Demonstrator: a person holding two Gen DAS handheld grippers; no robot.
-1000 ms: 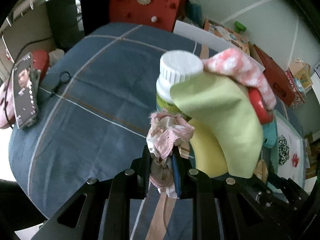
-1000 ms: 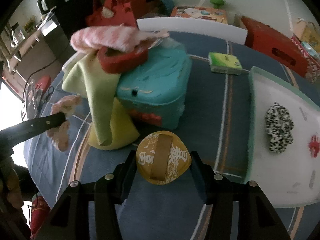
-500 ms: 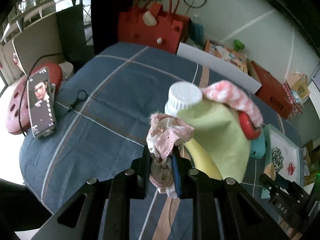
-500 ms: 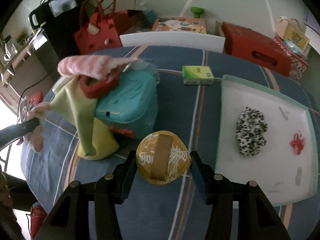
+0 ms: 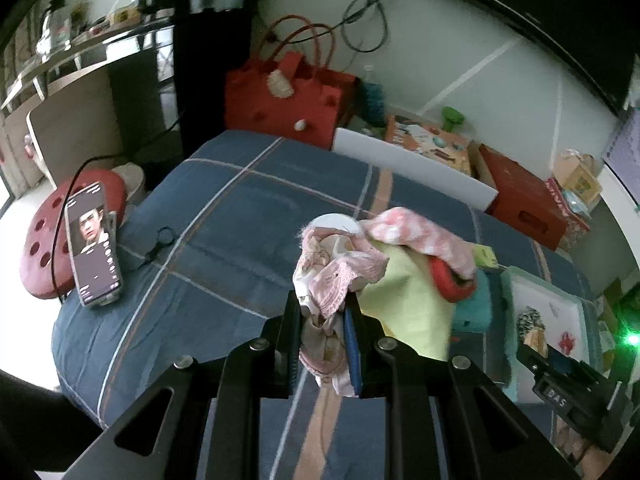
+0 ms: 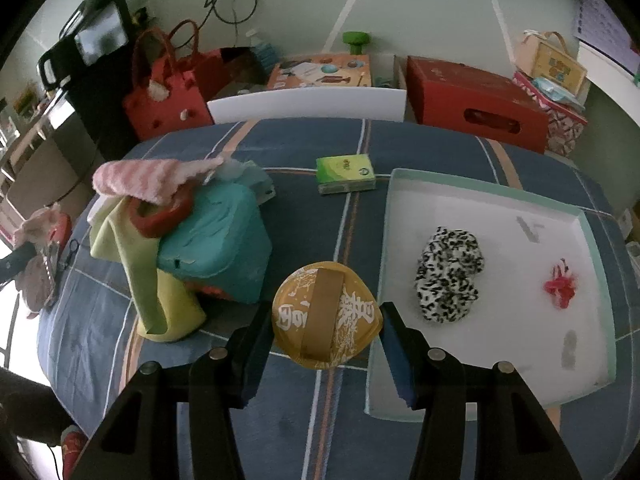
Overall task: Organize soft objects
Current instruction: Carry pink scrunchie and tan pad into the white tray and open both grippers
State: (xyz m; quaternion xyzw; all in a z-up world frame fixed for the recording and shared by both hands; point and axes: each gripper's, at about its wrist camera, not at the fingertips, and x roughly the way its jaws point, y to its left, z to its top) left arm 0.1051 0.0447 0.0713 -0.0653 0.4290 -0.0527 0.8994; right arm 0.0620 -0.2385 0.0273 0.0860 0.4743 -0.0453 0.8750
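- My left fingers point(image 5: 322, 336) are clamped narrow on a crumpled pink lace-trimmed fabric piece point(image 5: 334, 276), held above the blue plaid-covered bench point(image 5: 224, 216).
- My right fingers point(image 6: 325, 346) stand about half wide, gripping a round mustard-yellow cushion pad with white lettering and a tan strap point(image 6: 325, 316) by its 2 sides, just left of the white shallow tray with a mint-green rim point(image 6: 600, 280).
- The tray already holds a black-and-white leopard scrunchie point(image 6: 448, 276) and a small red hair tie point(image 6: 560, 286), so I judge both of my pieces belong there.
- To do this well, I should carry the pad over the tray's near-left wall before lowering it, aiming for the bare white patch in front of the scrunchie.
- The fabric hangs loose below my left fingers; I should keep it high so it cannot snag the leaning pile of a teal soft box point(image 6: 218, 236), lime-yellow cloths point(image 6: 160, 292) and a pink fuzzy sock point(image 6: 148, 180).
- Open room lies down the middle of the bench between pile and tray; the green tissue pack point(image 6: 346, 172) sits well back from it.
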